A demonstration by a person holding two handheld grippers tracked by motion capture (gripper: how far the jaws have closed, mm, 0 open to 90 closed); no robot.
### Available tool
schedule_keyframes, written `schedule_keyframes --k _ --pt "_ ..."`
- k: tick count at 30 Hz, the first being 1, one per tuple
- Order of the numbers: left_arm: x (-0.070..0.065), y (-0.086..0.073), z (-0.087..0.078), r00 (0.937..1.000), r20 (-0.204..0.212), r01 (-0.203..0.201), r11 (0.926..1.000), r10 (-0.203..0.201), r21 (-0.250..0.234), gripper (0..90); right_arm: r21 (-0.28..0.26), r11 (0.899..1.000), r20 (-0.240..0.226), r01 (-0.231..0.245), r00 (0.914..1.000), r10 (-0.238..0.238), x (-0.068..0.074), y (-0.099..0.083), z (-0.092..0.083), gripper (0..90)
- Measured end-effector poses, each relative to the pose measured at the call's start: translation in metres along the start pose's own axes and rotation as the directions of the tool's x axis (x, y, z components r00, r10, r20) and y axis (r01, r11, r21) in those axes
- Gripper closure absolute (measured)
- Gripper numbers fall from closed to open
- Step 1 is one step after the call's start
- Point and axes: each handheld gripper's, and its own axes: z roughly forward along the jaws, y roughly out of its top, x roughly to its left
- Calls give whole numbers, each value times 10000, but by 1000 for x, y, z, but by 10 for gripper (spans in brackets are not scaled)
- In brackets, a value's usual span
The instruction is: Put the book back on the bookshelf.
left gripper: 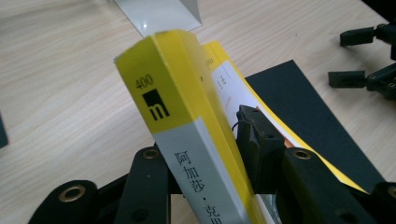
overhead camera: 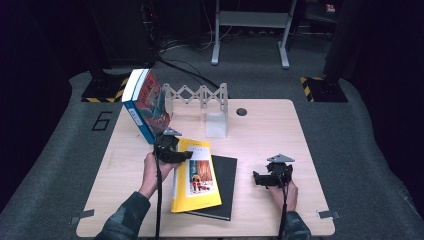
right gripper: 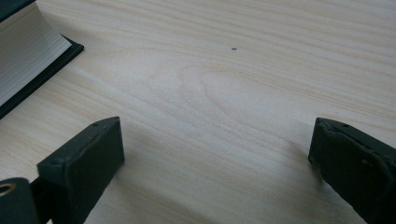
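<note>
Toward the desk's [overhead camera: 260, 125] left edge, the left gripper [overhead camera: 172, 150] clamps the yellow book's [overhead camera: 197, 175] spine, its long axis running front-to-back, while the right gripper [overhead camera: 267, 177] gapes wide, well apart.

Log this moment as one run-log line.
left gripper: shut on yellow book | right gripper: open over table | yellow book: leaning on black book

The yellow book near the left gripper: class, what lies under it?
A black book lies under the yellow book, flat on the table. Its right side and lower edge show; the rest is covered.
</note>
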Motion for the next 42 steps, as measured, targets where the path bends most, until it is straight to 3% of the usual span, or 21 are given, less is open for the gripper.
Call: schedule_keyframes --k 9,16,24,32,36,42 --pt "-6 9 -16 9985 395 400 9960 -370 -795 715 45 10000 -19 14 10000 -14 0 0 0 29" --pt "-8 21 -34 9994 339 148 9906 -103 -1360 748 54 10000 -27 53 10000 -53 0 0 0 31" --pt "-11 34 -58 9994 261 -170 9767 231 -2141 755 50 10000 -41 62 10000 -62 0 0 -1 34" --pt "-13 49 -79 9985 -169 -548 9593 521 -2771 755 50 10000 -44 68 10000 -68 0 0 -1 34" --pt "-11 52 -83 9957 -696 -794 9520 615 -2955 756 50 10000 -43 66 10000 -66 0 0 -1 34" --pt "-1 53 -84 9926 -1135 -769 9443 424 -3199 755 49 10000 -45 68 10000 -68 0 0 -1 34"
